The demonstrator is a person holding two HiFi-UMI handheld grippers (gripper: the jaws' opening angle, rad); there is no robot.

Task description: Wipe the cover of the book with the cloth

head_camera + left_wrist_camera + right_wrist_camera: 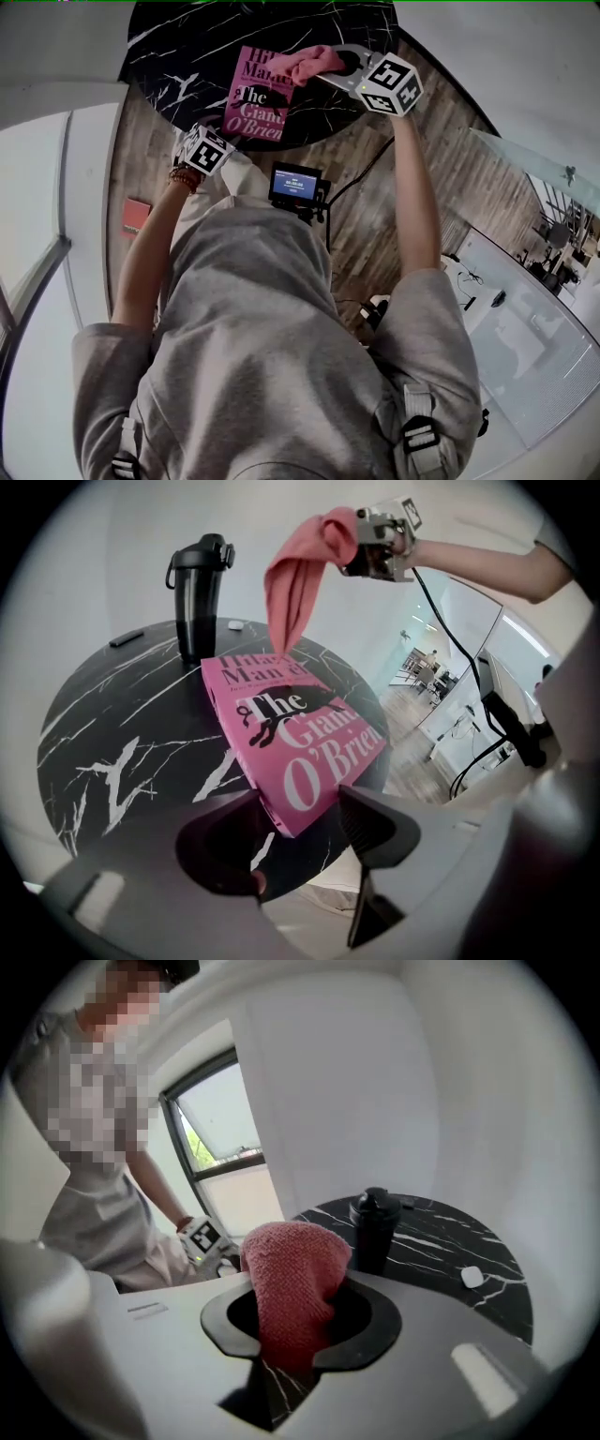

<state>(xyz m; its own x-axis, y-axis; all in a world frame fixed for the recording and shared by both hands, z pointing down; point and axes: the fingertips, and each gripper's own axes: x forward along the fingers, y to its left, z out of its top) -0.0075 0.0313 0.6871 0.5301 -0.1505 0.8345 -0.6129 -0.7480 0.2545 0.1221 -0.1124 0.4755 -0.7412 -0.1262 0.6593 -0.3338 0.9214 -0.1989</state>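
A pink book (258, 94) lies face up on the round black marble table (187, 56). My right gripper (339, 67) is shut on a pink cloth (314, 63) and holds it in the air over the book's far end. In the left gripper view the cloth (295, 583) hangs down from the right gripper (375, 546), its tip just above the book (291, 733). My left gripper (300, 832) is open at the table's near edge, and the book's near corner shows between its fingers, unclamped. In the right gripper view the cloth (291, 1293) fills the right gripper (300, 1321).
A black lidded bottle (199, 592) stands on the table behind the book, also visible as the bottle (373, 1227). A small white object (472, 1277) and a dark pen-like item (127, 637) lie on the tabletop. A camera screen (295, 185) hangs at my chest over wooden floor.
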